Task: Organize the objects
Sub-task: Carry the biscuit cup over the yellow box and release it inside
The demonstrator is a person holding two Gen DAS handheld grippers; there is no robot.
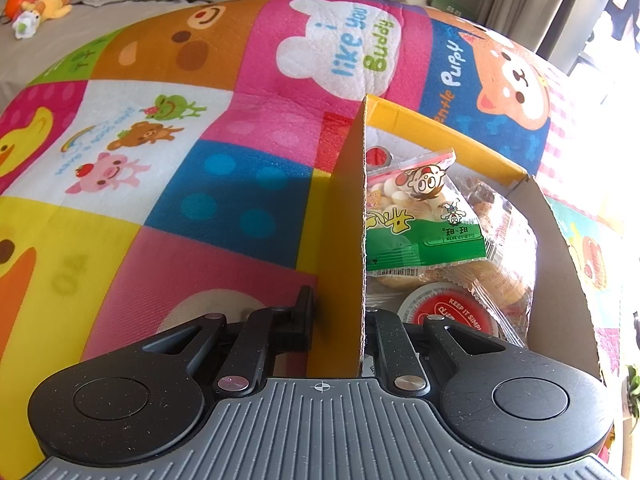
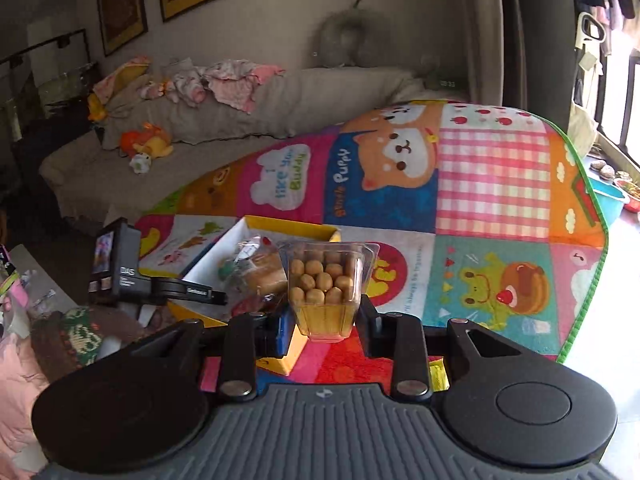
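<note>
A yellow cardboard box (image 1: 344, 216) stands on the colourful play mat (image 1: 168, 184). My left gripper (image 1: 338, 320) is shut on its near side wall, one finger outside and one inside. In the box lie a green snack packet (image 1: 424, 216), wrapped pastries (image 1: 504, 276) and a round red-lidded tub (image 1: 448, 312). My right gripper (image 2: 324, 320) is shut on a clear plastic cup of biscuit sticks (image 2: 324, 280), held in the air above the mat, just right of the yellow box (image 2: 288, 226). The left tool's black body (image 2: 120, 264) shows at the box's left side.
A grey sofa (image 2: 240, 136) with plush toys (image 2: 146, 146) and clothes runs behind the mat (image 2: 496, 184). A blue basin (image 2: 608, 196) sits past the mat's right edge by the window. A pink sleeve (image 2: 16, 380) and a patterned cloth (image 2: 76, 336) are at lower left.
</note>
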